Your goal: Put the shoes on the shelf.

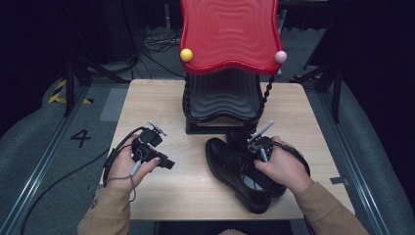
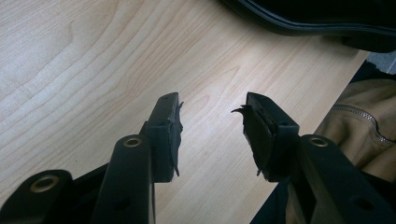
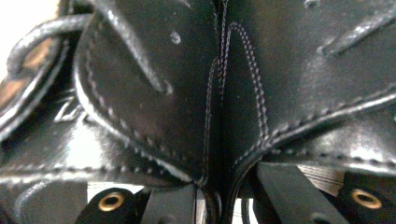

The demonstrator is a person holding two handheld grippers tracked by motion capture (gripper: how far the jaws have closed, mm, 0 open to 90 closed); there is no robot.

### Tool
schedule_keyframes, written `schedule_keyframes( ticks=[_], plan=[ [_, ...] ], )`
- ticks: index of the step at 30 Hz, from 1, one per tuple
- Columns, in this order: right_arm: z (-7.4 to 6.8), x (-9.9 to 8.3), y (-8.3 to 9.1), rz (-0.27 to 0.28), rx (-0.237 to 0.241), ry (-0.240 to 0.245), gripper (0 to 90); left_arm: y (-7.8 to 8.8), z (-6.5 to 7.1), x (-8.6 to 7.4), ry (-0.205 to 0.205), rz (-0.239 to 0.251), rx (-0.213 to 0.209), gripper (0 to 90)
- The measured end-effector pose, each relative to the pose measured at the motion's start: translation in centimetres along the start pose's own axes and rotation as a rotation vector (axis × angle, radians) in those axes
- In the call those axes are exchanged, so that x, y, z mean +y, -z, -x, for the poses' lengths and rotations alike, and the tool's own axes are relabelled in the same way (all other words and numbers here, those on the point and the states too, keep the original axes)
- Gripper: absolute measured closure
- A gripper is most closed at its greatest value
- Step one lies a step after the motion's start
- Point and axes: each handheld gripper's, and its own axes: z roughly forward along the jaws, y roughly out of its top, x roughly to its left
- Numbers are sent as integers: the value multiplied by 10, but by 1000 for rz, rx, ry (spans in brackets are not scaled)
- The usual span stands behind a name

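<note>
- The right hand-held gripper has its jaws drawn narrow around the touching inner walls of a pair of glossy black leather lace-up shoes. In the right gripper view one jaw goes down inside each shoe, with the two leather walls pinched between them.
- Judged from that grip, pinching both walls at once lets one hand carry the pair as a unit.
- The shoes stand on the pale wooden table, side by side and touching, toes pointing away from the person, directly under the right hand-held gripper.
- The left hand-held gripper has its jaws standing wide with nothing between them, resting low over bare table well to the left of the shoes, seemingly kept clear.
- Behind the shoes stands a shoe rack with wavy black lower shelves and a glossy red wavy top shelf, a likely destination.
</note>
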Motion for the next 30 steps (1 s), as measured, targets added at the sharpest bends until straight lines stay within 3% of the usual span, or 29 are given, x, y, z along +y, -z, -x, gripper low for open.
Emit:
schedule_keyframes(
  ticks=[4, 10, 21, 30],
  plan=[
    [-6, 1, 13, -10, 10, 36, 821, 2, 1, -1, 0, 7, 2, 566],
    [-10, 0, 31, -4, 32, 30, 821, 5, -2, -2, 3, 16, 1, 566],
    [-17, -3, 70, 5, 43, 69, 824, 7, -2, -2, 4, 26, 0, 566],
    [-22, 0, 105, 17, 27, 79, 824, 10, -5, -4, 16, 30, 5, 565]
  ],
)
